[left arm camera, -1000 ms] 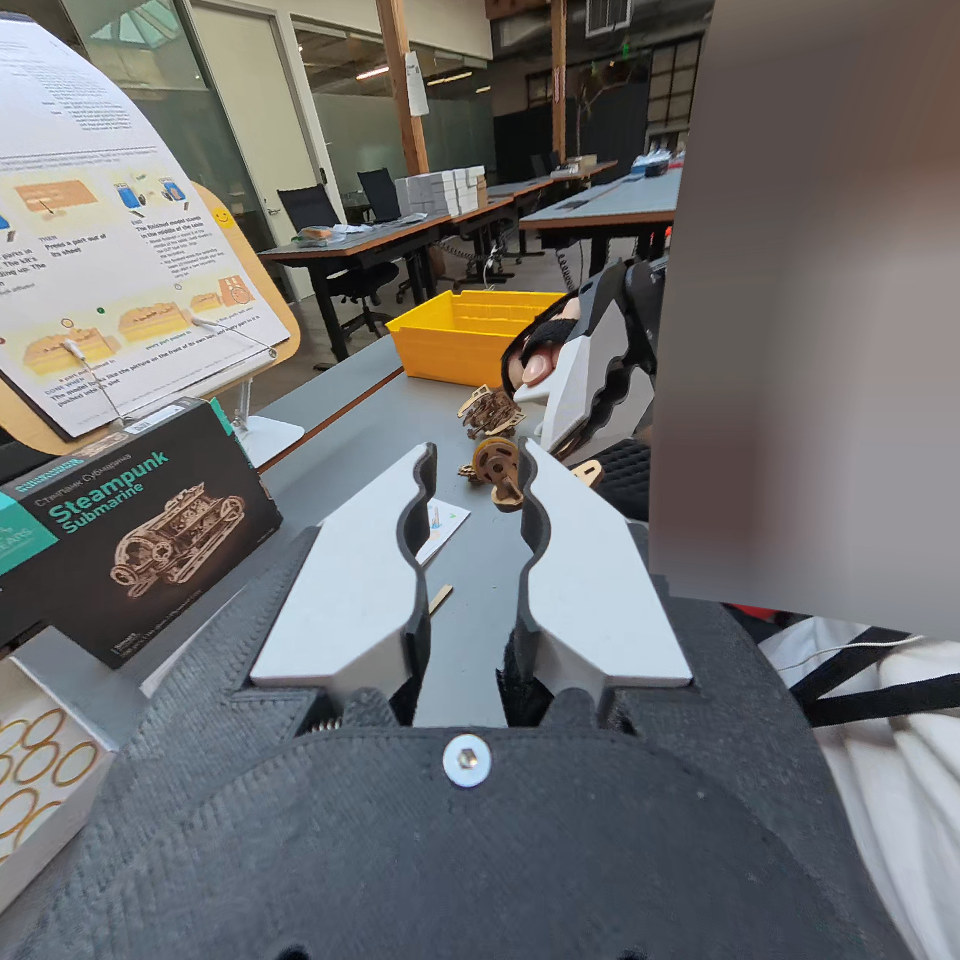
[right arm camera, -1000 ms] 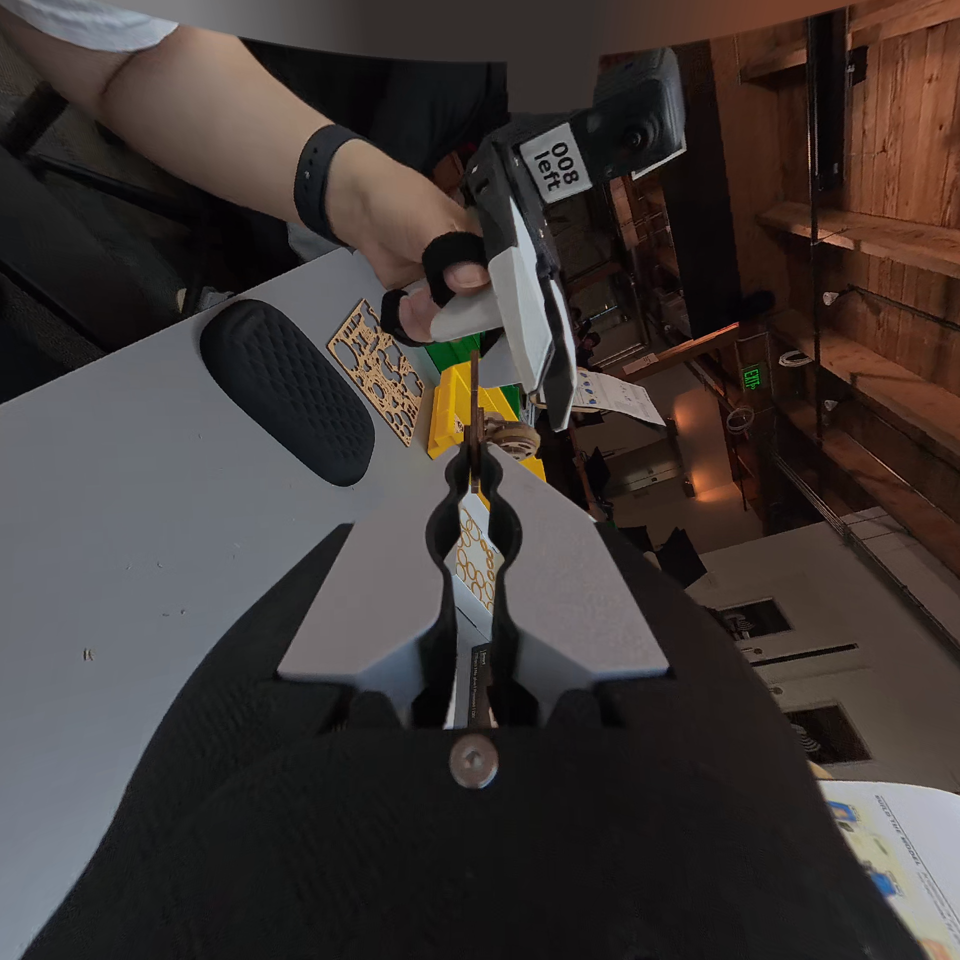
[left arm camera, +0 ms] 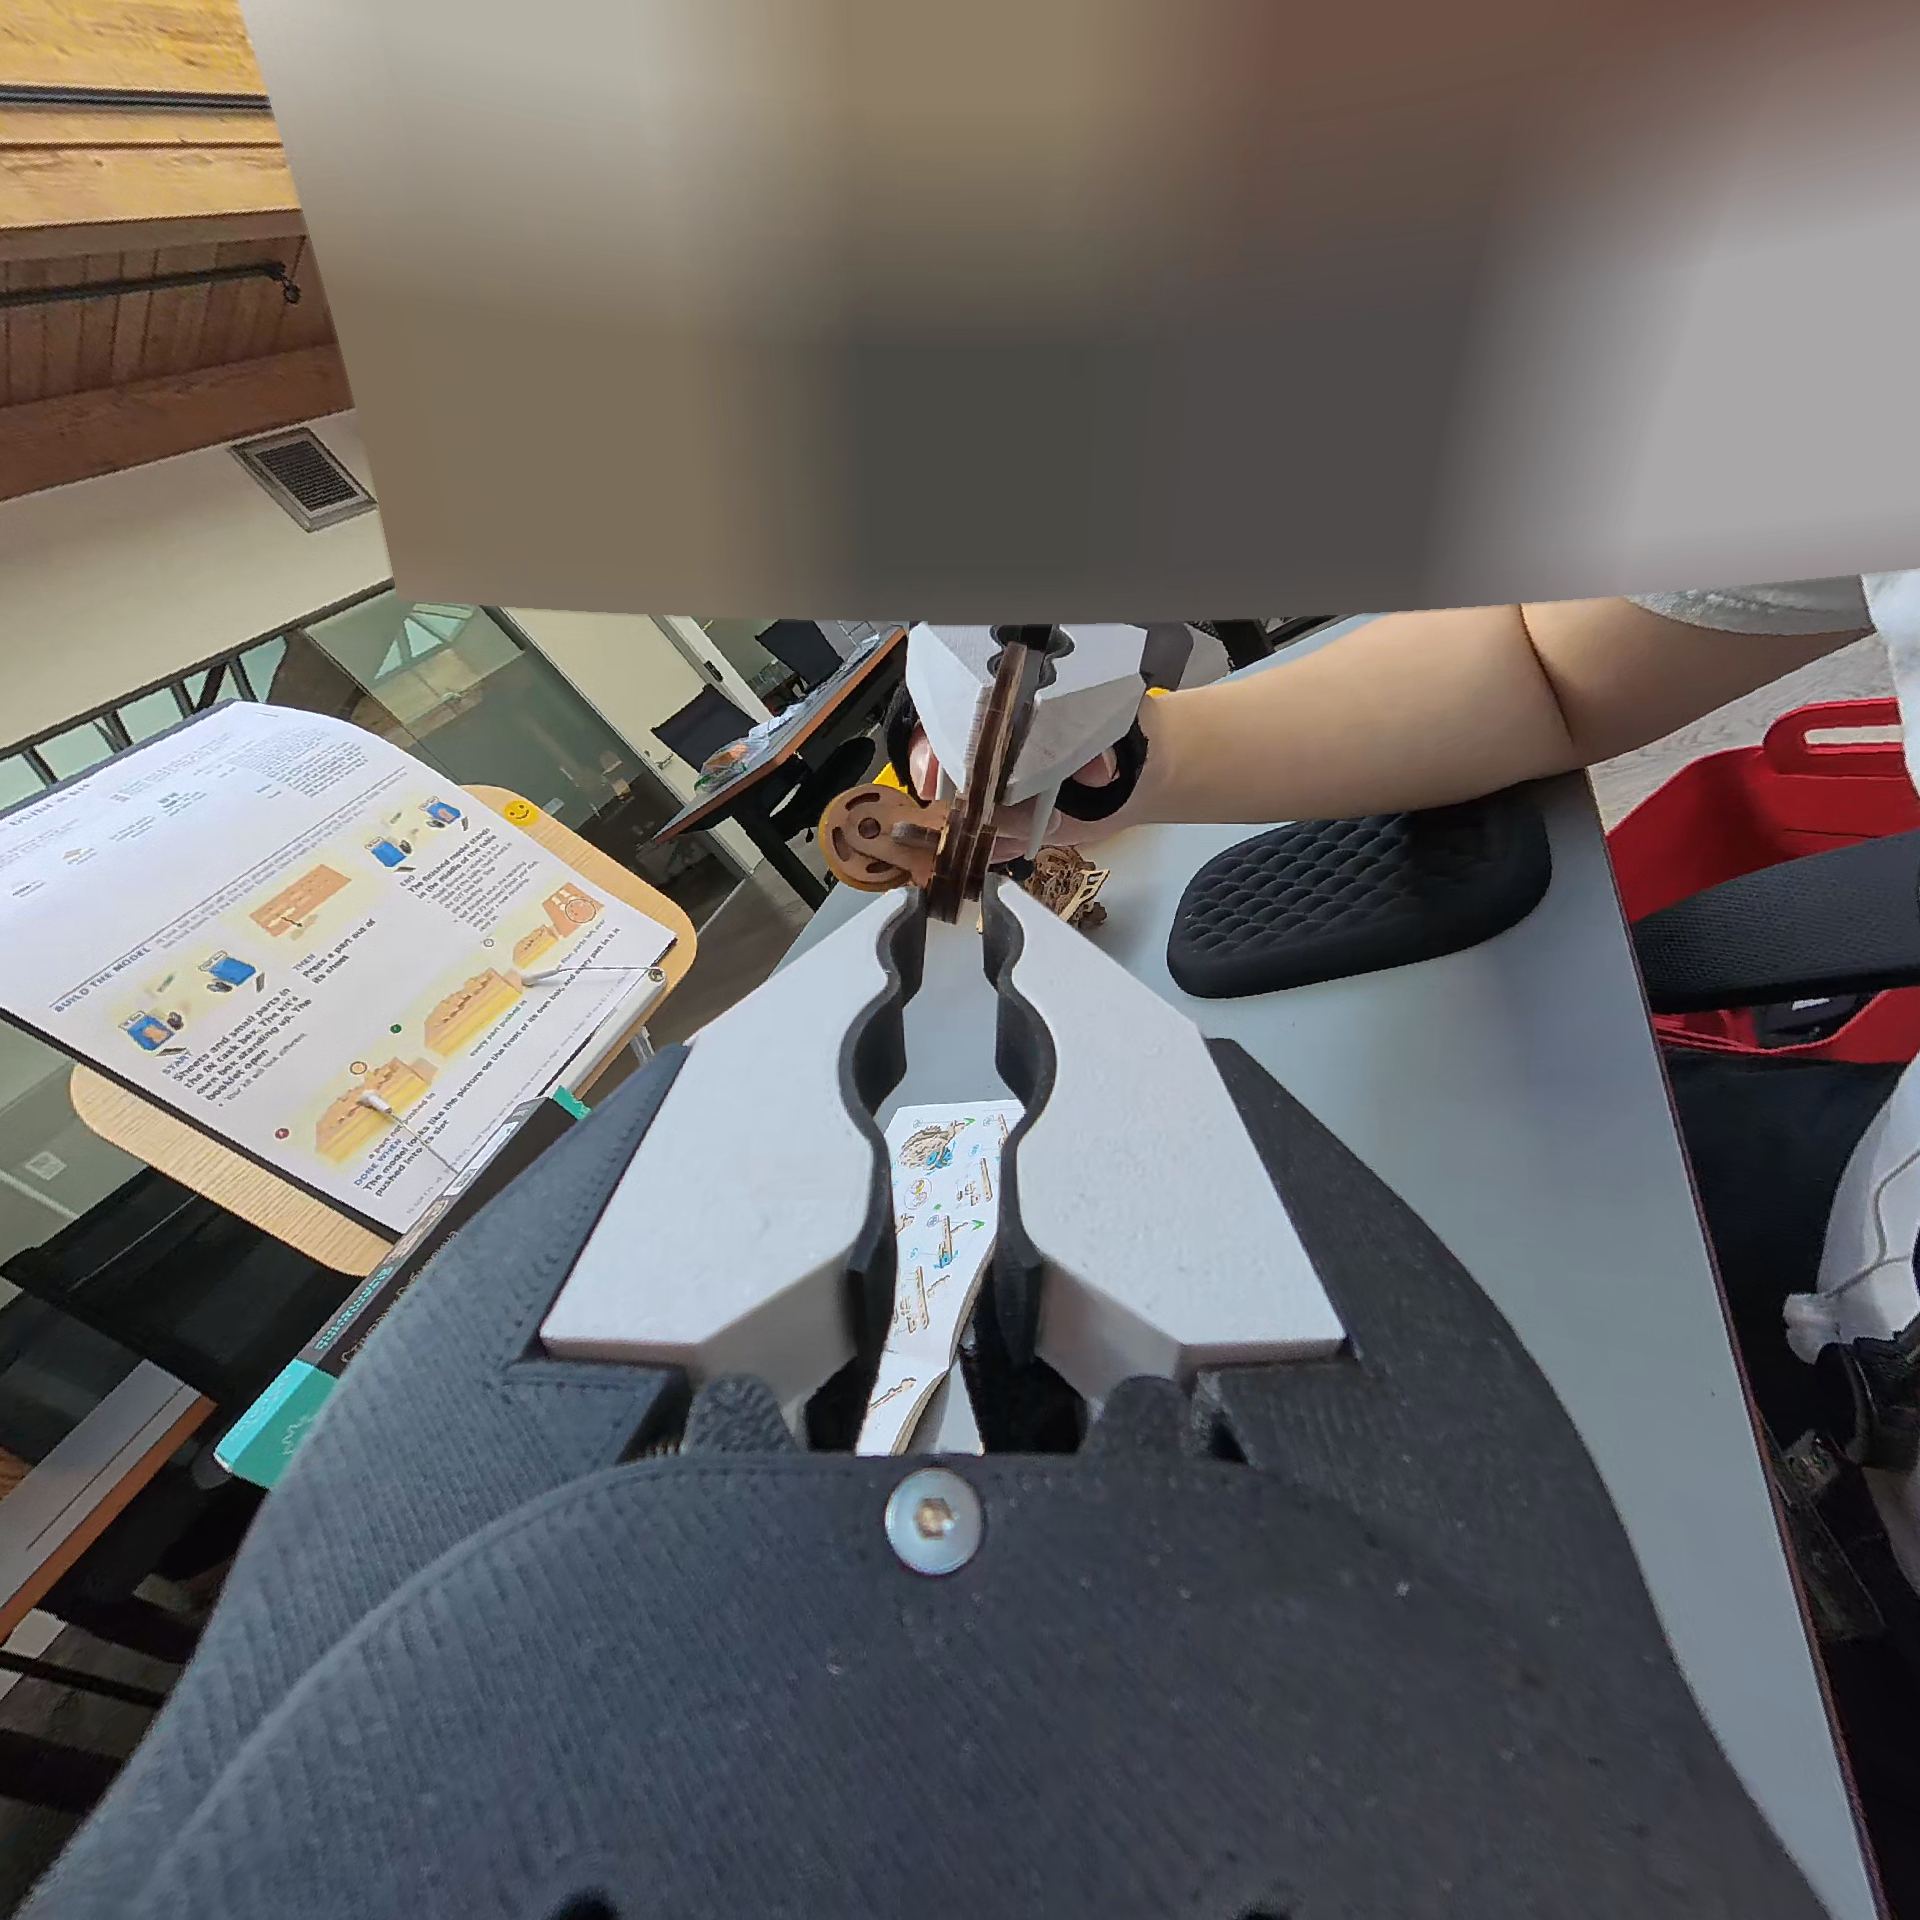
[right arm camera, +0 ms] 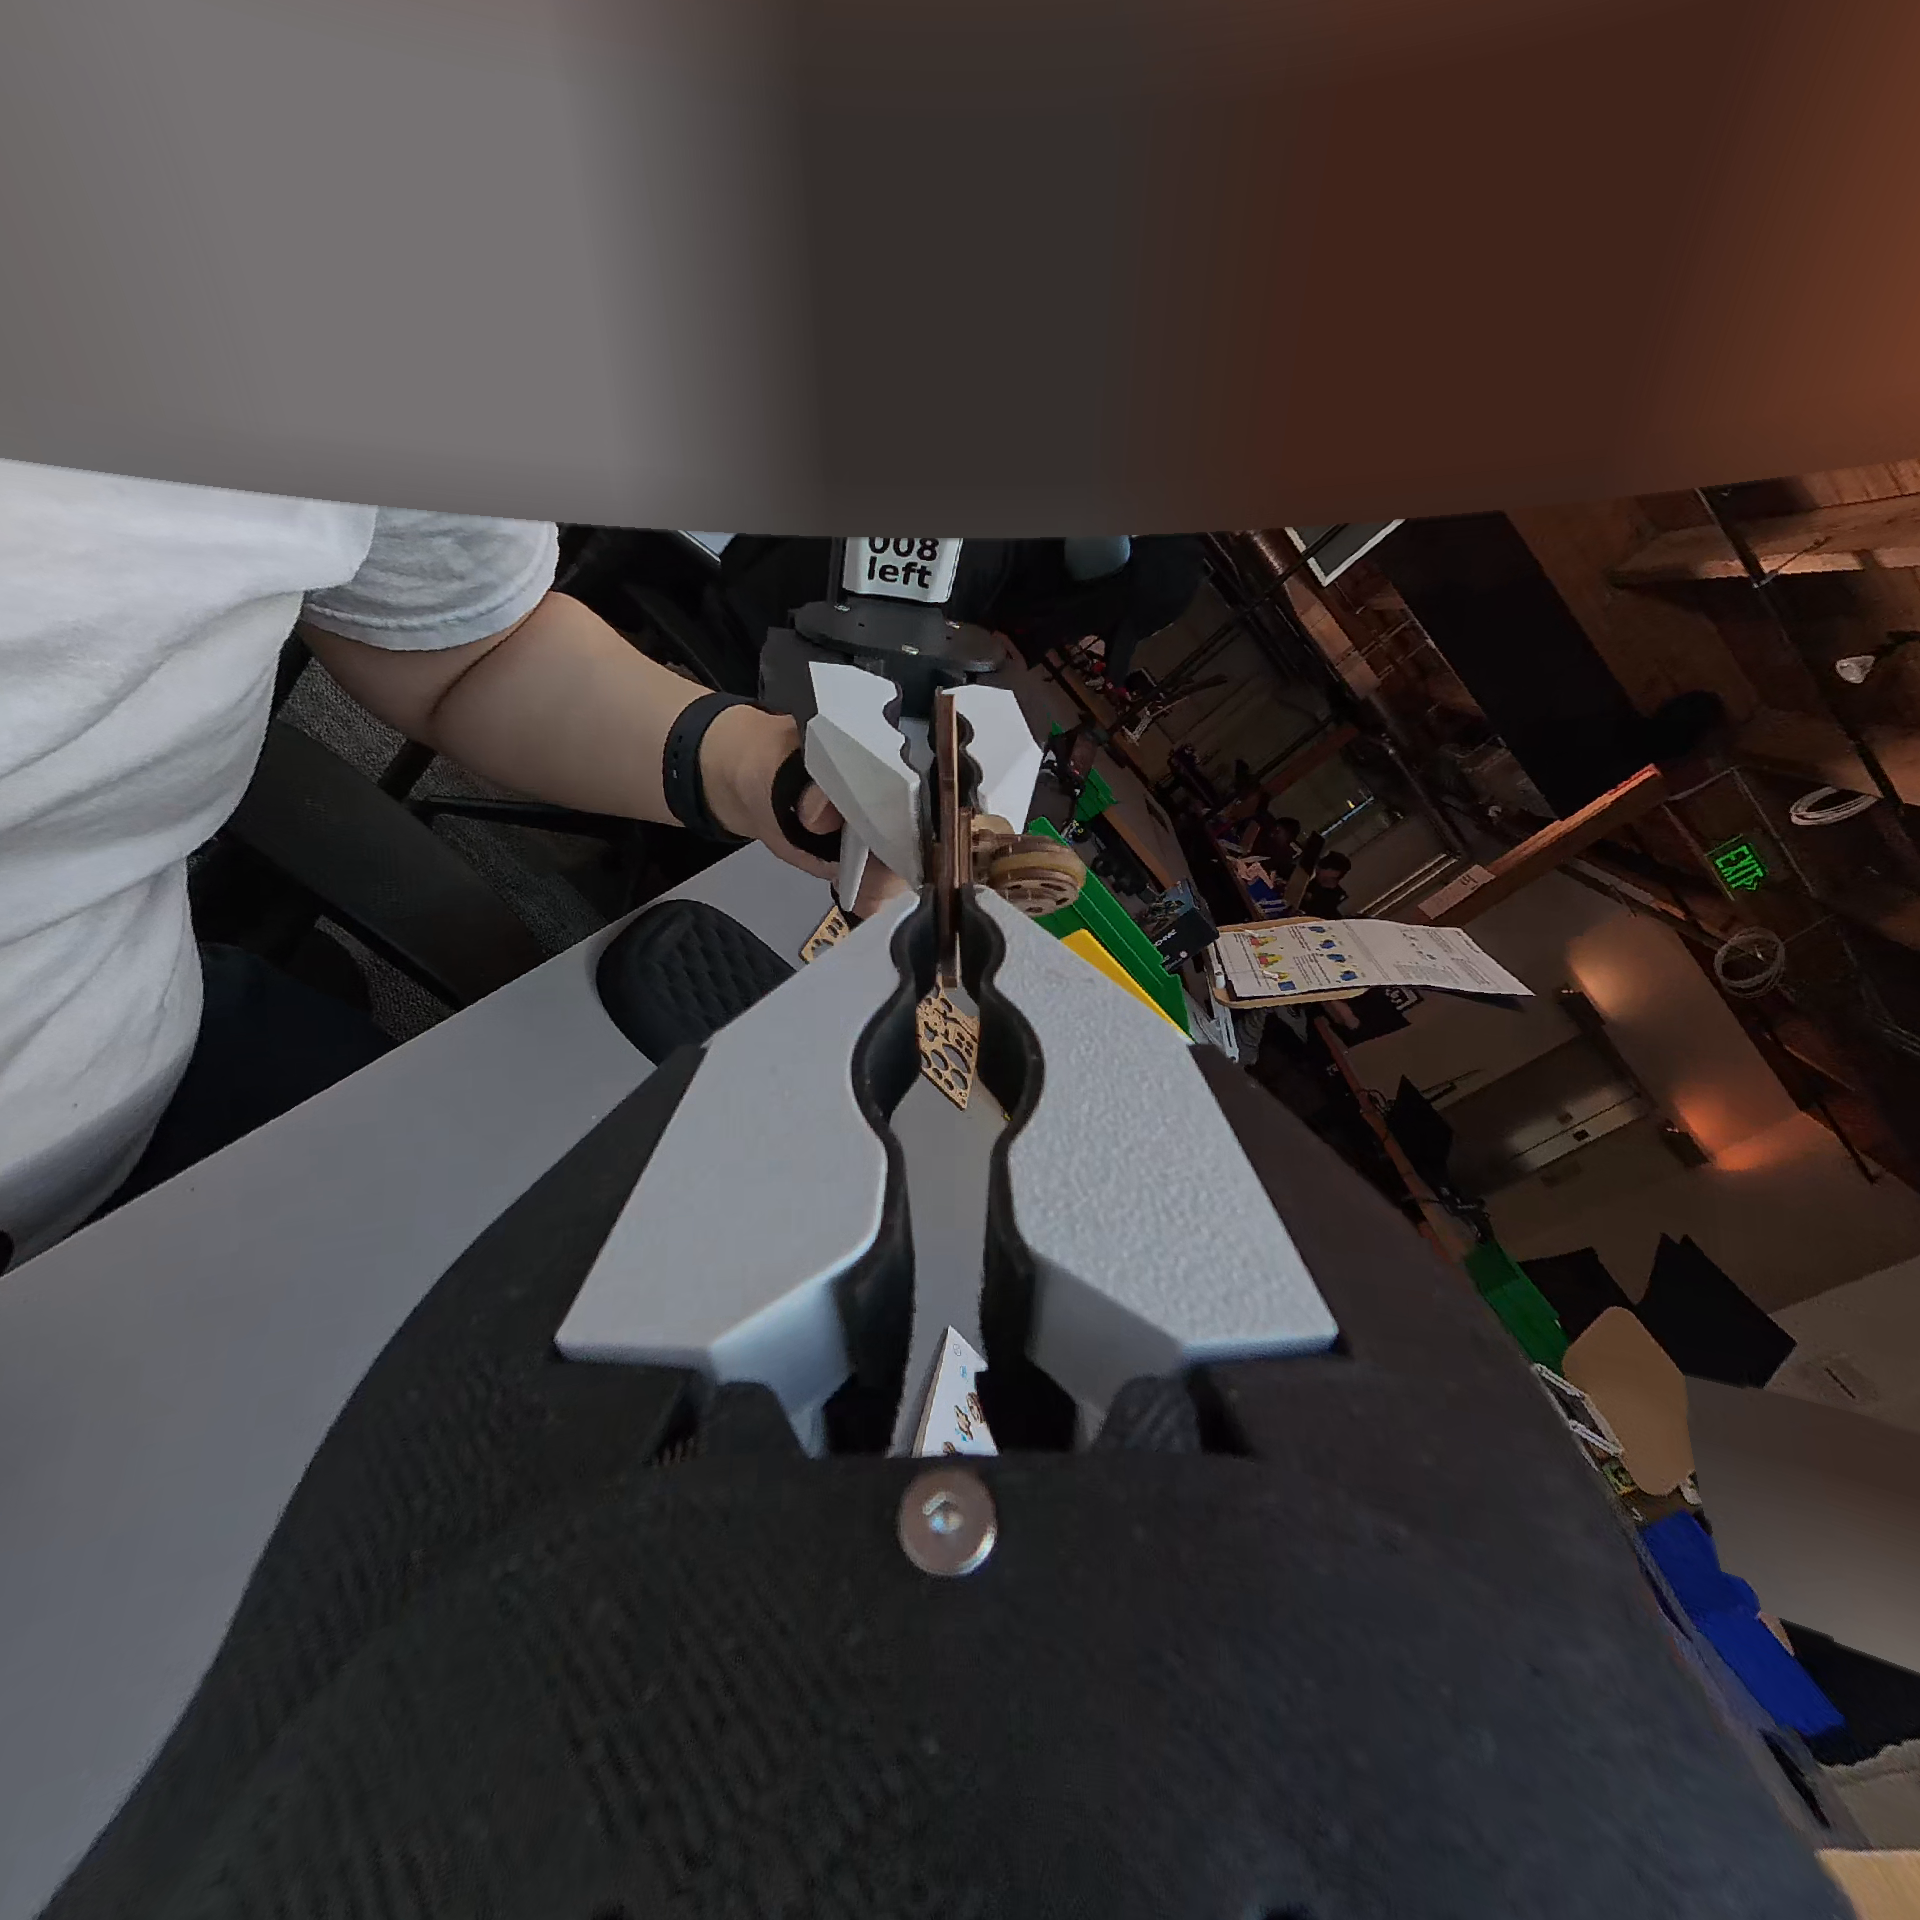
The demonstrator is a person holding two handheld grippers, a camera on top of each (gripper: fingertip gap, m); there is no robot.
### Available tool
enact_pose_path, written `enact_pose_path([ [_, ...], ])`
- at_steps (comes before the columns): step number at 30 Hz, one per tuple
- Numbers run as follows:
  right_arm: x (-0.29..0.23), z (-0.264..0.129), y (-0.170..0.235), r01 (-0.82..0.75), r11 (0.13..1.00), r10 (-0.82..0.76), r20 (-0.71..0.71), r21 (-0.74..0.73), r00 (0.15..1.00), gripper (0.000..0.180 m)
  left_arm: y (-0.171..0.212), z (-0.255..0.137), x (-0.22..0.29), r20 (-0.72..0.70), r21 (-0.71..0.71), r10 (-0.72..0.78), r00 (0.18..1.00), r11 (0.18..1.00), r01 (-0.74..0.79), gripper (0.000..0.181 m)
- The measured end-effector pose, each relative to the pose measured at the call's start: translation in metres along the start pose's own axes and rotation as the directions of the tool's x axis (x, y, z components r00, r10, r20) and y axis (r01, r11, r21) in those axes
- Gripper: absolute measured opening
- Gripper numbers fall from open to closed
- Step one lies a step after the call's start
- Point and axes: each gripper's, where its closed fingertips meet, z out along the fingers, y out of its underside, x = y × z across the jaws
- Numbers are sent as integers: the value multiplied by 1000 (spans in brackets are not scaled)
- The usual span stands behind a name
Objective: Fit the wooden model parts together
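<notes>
Both hand-held grippers have risen off the surface point(left arm camera: 1455, 1091) since a second ago, now tip to tip. Right hand-held gripper point(right arm camera: 943, 914) clamped on flat wooden part point(right arm camera: 943, 831); left hand-held gripper point(left arm camera: 951, 909) seemingly pinching its opposite edge. Part's long axis runs between them; wheel point(left arm camera: 868, 850) sticks sideways.

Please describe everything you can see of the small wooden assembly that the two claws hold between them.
The wooden assembly is a thin, flat plywood plate with dark laser-cut edges, seen edge-on and standing upright in the air above the grey table. A short peg sticks out of one face and carries a round, light-brown wheel with several holes. The left claw pinches its near edge; the right claw pinches the far edge, meeting it tip to tip. Nothing else touches it.
</notes>
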Motion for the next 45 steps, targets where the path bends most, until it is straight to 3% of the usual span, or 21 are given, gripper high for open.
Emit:
enact_pose_path([
  [6,-2,2,6,93,992,-94,-7,-83,996,1,2,-8,-6,46,3,19,999,1000,-19,26],
  [12,-9,8,11,160,977,-159,21,-143,987,2,3,-7,1,41,-70,136,990,989,-133,22],
  [17,-7,8,7,142,980,-142,11,-141,990,2,4,-6,7,13,-71,152,988,986,-151,5],
  [20,-7,7,6,147,980,-146,11,-138,989,2,3,-6,5,25,-62,145,989,988,-143,6],
  [23,-7,6,5,144,980,-143,15,-137,990,2,1,-7,2,45,-44,127,991,991,-126,19],
  [32,-9,6,-1,156,981,-155,20,-116,988,2,4,-6,4,39,-50,117,992,992,-115,15],
  [45,-10,4,-3,124,987,-123,16,-105,992,3,7,-6,6,68,-98,214,974,973,-207,13],
])
